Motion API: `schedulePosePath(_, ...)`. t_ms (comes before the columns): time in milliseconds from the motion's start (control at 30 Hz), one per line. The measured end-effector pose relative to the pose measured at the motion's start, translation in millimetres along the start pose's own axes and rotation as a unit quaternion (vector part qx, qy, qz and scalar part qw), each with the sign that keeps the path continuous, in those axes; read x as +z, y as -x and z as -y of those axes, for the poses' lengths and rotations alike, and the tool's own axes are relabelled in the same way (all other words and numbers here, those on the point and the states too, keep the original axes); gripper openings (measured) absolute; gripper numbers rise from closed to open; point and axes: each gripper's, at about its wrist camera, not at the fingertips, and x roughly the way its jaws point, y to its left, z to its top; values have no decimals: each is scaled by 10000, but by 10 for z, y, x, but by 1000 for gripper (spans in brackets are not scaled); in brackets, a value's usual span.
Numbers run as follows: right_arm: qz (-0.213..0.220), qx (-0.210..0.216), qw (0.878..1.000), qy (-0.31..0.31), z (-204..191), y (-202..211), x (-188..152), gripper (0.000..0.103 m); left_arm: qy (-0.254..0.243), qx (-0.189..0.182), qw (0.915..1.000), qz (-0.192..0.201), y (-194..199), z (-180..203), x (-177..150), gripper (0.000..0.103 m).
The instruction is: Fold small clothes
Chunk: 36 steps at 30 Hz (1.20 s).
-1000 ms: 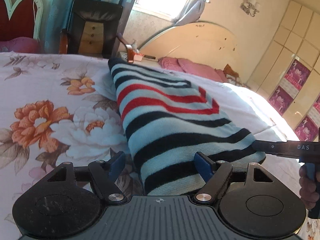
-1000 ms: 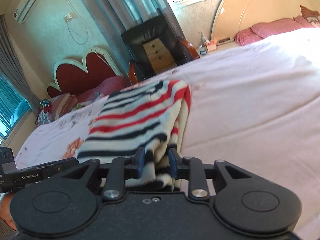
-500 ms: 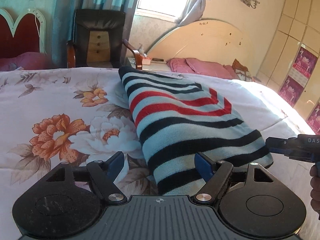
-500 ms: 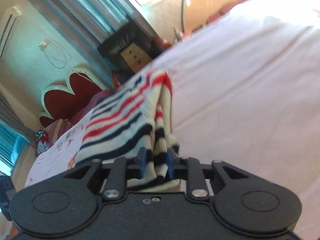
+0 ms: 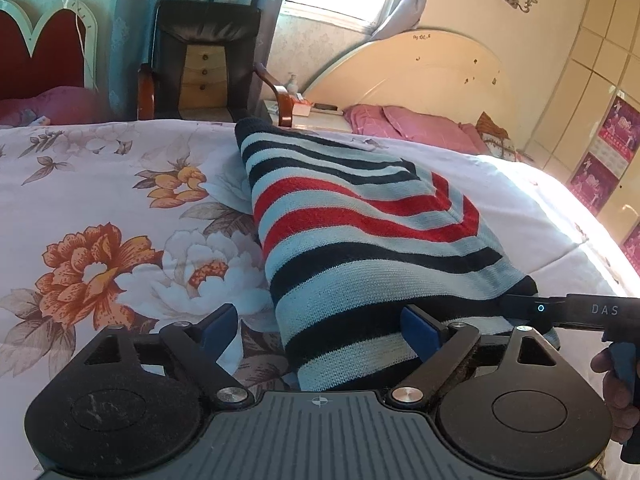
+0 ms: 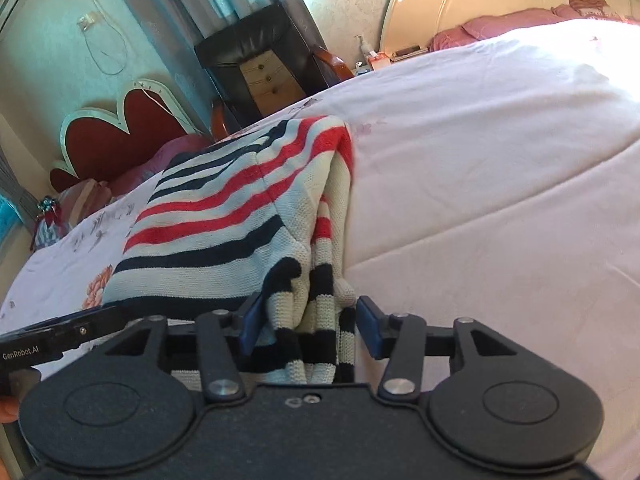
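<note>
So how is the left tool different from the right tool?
The left tool is spread wide open, while the right tool is open less wide. The left tool sits at the striped sweater's flat edge; the right tool has bunched sweater folds between its blue pads. Both are black.

The striped sweater (image 5: 360,248) is ribbed knit cloth; the floral bedsheet (image 5: 100,208) smooth cotton; the armchair (image 5: 208,40) glossy leather and varnished wood.

"das" on the right gripper (image 5: 576,312); "genrobot.ai" on the left gripper (image 6: 60,338).
</note>
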Motion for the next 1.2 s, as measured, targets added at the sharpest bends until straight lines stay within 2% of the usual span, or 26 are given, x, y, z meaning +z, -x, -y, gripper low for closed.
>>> schedulePosePath(67, 89, 120, 9998, -89, 27, 77, 32, 48, 154, -164, 9997, 44, 6, -55, 42, 88)
schedulePosePath(200, 338, 592, 9971, -347, 134, 178, 144, 48, 795, -634, 9948, -49, -129, -248, 111, 88)
schedulePosePath(233, 309, 700, 9964, -374, 149, 144, 178, 48, 811, -605, 9948, -136, -184, -267, 120, 88)
schedulePosePath(267, 252, 698, 9966, -351, 161, 95, 192, 43, 738, -589, 9951, -287, -268, -275, 113, 88)
schedulePosePath(300, 98, 568, 9979, -308, 175, 2, 204, 41, 707, -610, 9949, -393, -336, -286, 100, 88)
schedulePosePath(333, -116, 449, 9985, -307, 204, -115, 200, 45, 755, -633, 9941, -456, -375, -304, 94, 90)
schedulePosePath(400, -220, 592, 9961, -619, 302, -167, 213, 45, 797, -706, 9930, -509, -361, -318, 130, 90)
schedulePosePath(467, -103, 748, 9945, -729, 329, -55, 269, 46, 838, -882, 9917, -410, -308, -358, 172, 90)
schedulePosePath(500, 29, 846, 9933, -792, 362, 12, 292, 52, 935, -1006, 9897, -409, -314, -400, 186, 90)
schedulePosePath(567, 69, 1083, 9884, -1060, 492, 36, 364, 60, 1279, -1312, 9819, -486, -382, -526, 216, 90)
schedulePosePath(633, -166, 1238, 9837, -1293, 621, -64, 444, 60, 1495, -1563, 9744, -618, -479, -612, 234, 90)
schedulePosePath(733, -630, 1413, 9793, -1305, 737, -275, 497, 61, 1876, -2083, 9561, -858, -661, -727, 215, 89)
schedulePosePath(800, -733, 1697, 9739, -1318, 788, -364, 510, 60, 1934, -2269, 9503, -892, -739, -750, 224, 89)
schedulePosePath(833, -798, 1814, 9713, -1315, 785, -398, 524, 59, 1921, -2302, 9496, -913, -770, -750, 241, 87)
schedulePosePath(900, -953, 1901, 9706, -1131, 729, -481, 560, 53, 1840, -2219, 9528, -950, -840, -729, 279, 73)
schedulePosePath(1000, -1120, 1990, 9692, -917, 606, -612, 615, 45, 1855, -2206, 9528, -950, -935, -689, 324, 70)
schedulePosePath(1133, -1039, 2005, 9713, -743, 456, -672, 656, 50, 1511, -2028, 9627, -960, -972, -496, 402, 71)
schedulePosePath(1200, -955, 1944, 9745, -582, 367, -673, 657, 49, 1419, -1954, 9661, -917, -960, -453, 419, 68)
